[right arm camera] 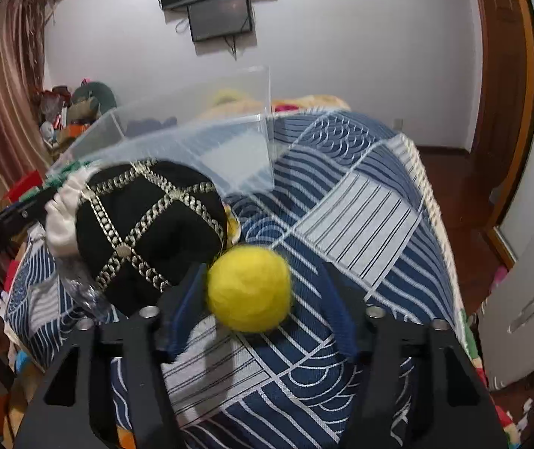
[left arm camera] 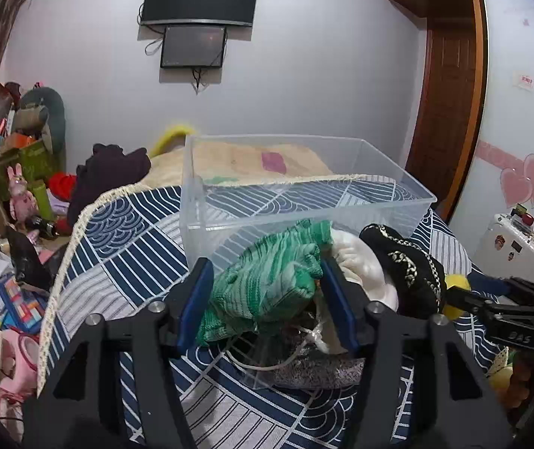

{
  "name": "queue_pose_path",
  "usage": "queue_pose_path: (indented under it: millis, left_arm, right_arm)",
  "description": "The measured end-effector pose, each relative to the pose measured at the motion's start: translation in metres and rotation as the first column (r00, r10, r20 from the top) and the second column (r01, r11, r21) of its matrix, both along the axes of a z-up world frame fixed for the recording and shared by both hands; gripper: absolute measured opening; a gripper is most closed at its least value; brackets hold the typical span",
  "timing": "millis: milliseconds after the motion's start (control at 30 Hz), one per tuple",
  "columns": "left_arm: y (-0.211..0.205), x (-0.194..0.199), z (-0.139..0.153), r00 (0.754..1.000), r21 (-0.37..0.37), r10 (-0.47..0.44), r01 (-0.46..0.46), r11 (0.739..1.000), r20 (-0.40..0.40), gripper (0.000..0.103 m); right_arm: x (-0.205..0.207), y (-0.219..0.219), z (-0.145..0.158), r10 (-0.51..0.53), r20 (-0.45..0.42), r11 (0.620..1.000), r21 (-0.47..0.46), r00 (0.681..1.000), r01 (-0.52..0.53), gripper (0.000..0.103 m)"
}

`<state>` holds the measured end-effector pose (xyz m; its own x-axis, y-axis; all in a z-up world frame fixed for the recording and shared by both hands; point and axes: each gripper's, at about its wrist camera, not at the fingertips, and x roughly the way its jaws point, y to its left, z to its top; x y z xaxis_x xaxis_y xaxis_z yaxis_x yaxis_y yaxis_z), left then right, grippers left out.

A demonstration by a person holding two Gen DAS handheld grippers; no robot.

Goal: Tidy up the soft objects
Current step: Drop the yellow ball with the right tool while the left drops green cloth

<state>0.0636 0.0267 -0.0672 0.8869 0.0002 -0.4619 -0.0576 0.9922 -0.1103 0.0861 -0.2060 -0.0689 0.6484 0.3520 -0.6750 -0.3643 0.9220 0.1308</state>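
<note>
Straddling green knit cloth [left arm camera: 267,284], left fingers [left arm camera: 196,299] apart; its length runs toward bin [left arm camera: 342,202].

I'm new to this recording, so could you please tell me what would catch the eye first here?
A green knitted cloth sits between the left gripper fingers, just before a clear plastic box on the blue patterned bedspread. A yellow ball lies between the open right gripper fingers, beside a black hat.

Patterned bed [left arm camera: 124,247], clear bin [left arm camera: 398,183], yellow ball [right arm camera: 249,288], clothes pile [left arm camera: 360,269]
</note>
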Motion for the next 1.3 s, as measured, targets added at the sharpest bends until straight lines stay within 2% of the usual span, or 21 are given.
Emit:
queue_pose_path:
  millis: [100,233,333,533,767,967,1167,1300]
  left_arm:
    - [0.003,0.002,-0.003,1.0,-0.015,-0.015,0.015,1.0,-0.005,0.037]
    - [0.002,0.002,-0.007,0.999,-0.022,-0.03,0.03,0.999,-0.014,0.022]
    - [0.004,-0.001,-0.004,1.0,-0.03,-0.027,0.027,0.999,-0.008,0.018]
    - [0.01,-0.02,0.015,0.998,-0.023,-0.011,0.012,1.0,0.058,0.015]
    - [0.015,-0.038,0.051,0.987,-0.002,0.008,-0.007,1.0,0.158,0.015]
    - [0.021,-0.032,0.076,0.972,-0.007,0.005,-0.004,1.0,0.236,0.015]
    - [0.027,0.001,0.082,0.974,-0.024,-0.001,0.006,1.0,0.227,0.015]
    - [0.024,0.024,0.077,0.98,0.002,0.008,-0.009,1.0,0.201,0.015]
  right_arm:
    - [-0.001,0.002,-0.001,0.03,-0.002,0.999,0.011,1.0,-0.03,0.041]
    - [-0.003,0.007,0.001,0.035,0.026,0.999,-0.018,0.999,-0.035,0.039]
    - [-0.004,0.0,0.006,0.015,0.054,1.0,-0.012,0.998,-0.014,0.038]
    - [-0.008,-0.008,0.034,-0.012,0.135,0.999,0.033,0.991,0.008,0.038]
    - [-0.002,0.008,0.07,0.014,0.232,0.998,0.053,0.973,-0.027,0.038]
    - [0.014,0.032,0.086,0.054,0.286,0.996,0.049,0.957,-0.071,0.038]
    - [0.04,0.056,0.086,0.073,0.282,0.996,0.02,0.957,-0.081,0.038]
    - [0.056,0.065,0.078,0.075,0.248,0.996,0.022,0.966,-0.083,0.038]
